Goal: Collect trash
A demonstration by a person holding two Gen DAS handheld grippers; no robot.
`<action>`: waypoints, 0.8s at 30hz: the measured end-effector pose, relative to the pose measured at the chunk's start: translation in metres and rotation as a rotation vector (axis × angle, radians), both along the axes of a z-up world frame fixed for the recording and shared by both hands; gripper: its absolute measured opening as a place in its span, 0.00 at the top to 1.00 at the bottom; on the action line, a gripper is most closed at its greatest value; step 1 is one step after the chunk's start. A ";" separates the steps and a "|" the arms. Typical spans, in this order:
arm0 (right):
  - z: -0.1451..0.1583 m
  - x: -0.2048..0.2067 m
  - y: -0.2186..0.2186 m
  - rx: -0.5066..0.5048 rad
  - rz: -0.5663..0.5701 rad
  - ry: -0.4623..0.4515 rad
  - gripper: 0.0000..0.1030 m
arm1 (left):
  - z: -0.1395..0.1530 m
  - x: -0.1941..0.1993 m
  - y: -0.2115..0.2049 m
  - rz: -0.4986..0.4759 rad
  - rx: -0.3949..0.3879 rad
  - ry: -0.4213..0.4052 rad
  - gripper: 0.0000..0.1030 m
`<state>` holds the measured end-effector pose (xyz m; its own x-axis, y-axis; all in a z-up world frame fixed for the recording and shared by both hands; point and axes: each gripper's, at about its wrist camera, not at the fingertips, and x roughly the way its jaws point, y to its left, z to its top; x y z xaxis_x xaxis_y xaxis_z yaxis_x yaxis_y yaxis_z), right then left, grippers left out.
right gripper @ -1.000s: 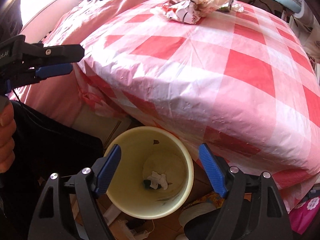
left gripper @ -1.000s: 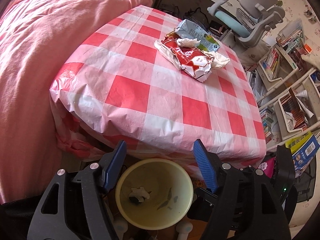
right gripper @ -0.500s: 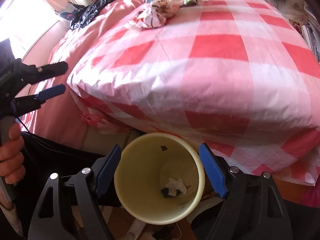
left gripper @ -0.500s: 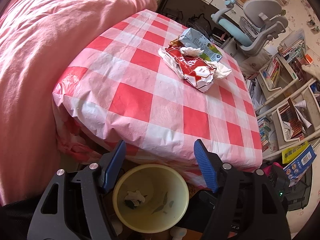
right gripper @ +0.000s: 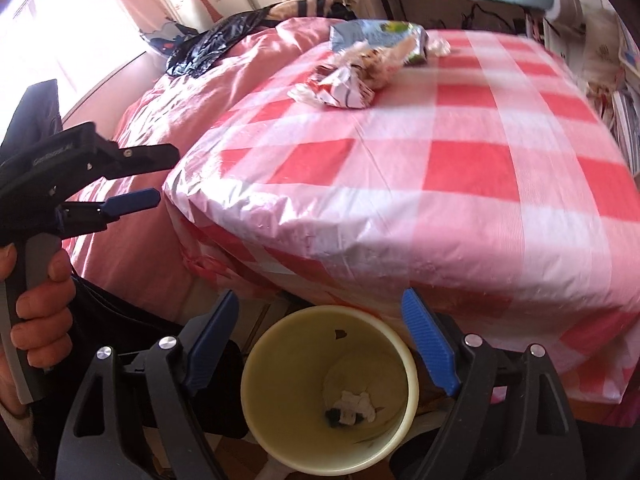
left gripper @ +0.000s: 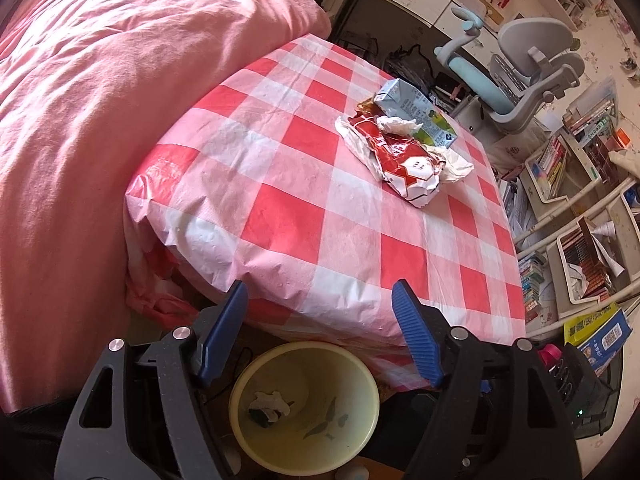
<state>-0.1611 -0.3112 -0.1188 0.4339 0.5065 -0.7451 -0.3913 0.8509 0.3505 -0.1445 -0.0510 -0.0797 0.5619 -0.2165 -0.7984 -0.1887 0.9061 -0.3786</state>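
A crumpled red-and-white wrapper point(left gripper: 400, 160) lies on the red-checked table point(left gripper: 304, 216), with a white tissue point(left gripper: 394, 123) and a blue-green carton point(left gripper: 416, 114) behind it. The pile also shows in the right wrist view: wrapper point(right gripper: 340, 88), carton point(right gripper: 376, 34). A pale yellow bin point(left gripper: 304, 404) stands on the floor at the table's near edge, with a crumpled scrap point(left gripper: 270, 402) inside; it also shows in the right wrist view point(right gripper: 330, 392). My left gripper point(left gripper: 320, 292) is open and empty above the bin, and shows from the side point(right gripper: 148, 178). My right gripper point(right gripper: 320, 300) is open and empty above the bin.
A pink duvet point(left gripper: 100, 120) covers the bed left of the table, with a black bag point(right gripper: 208, 46) on it. A grey-and-blue desk chair point(left gripper: 516, 76) and bookshelves point(left gripper: 572, 200) stand to the right. A blue box point(left gripper: 600, 336) lies on the floor.
Both grippers have risen and tilted up, so the tabletop and the trash pile show more and the bin sits lower in view. Both stay open and empty.
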 end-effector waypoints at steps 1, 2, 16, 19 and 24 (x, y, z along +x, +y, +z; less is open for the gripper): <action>0.001 -0.001 0.002 -0.005 0.006 -0.007 0.21 | 0.000 0.000 0.000 0.005 -0.006 0.002 0.31; 0.001 -0.003 0.004 -0.011 0.010 -0.011 0.20 | 0.000 0.001 0.000 0.006 -0.012 0.000 0.31; 0.002 -0.005 0.003 -0.034 0.031 -0.046 0.19 | 0.003 0.004 -0.012 -0.026 -0.006 -0.020 0.29; 0.002 -0.006 0.005 -0.042 0.038 -0.057 0.19 | 0.003 0.002 -0.008 -0.015 0.005 -0.023 0.29; 0.008 -0.004 0.010 -0.018 0.038 -0.066 0.19 | 0.004 0.001 0.002 0.028 -0.001 -0.027 0.28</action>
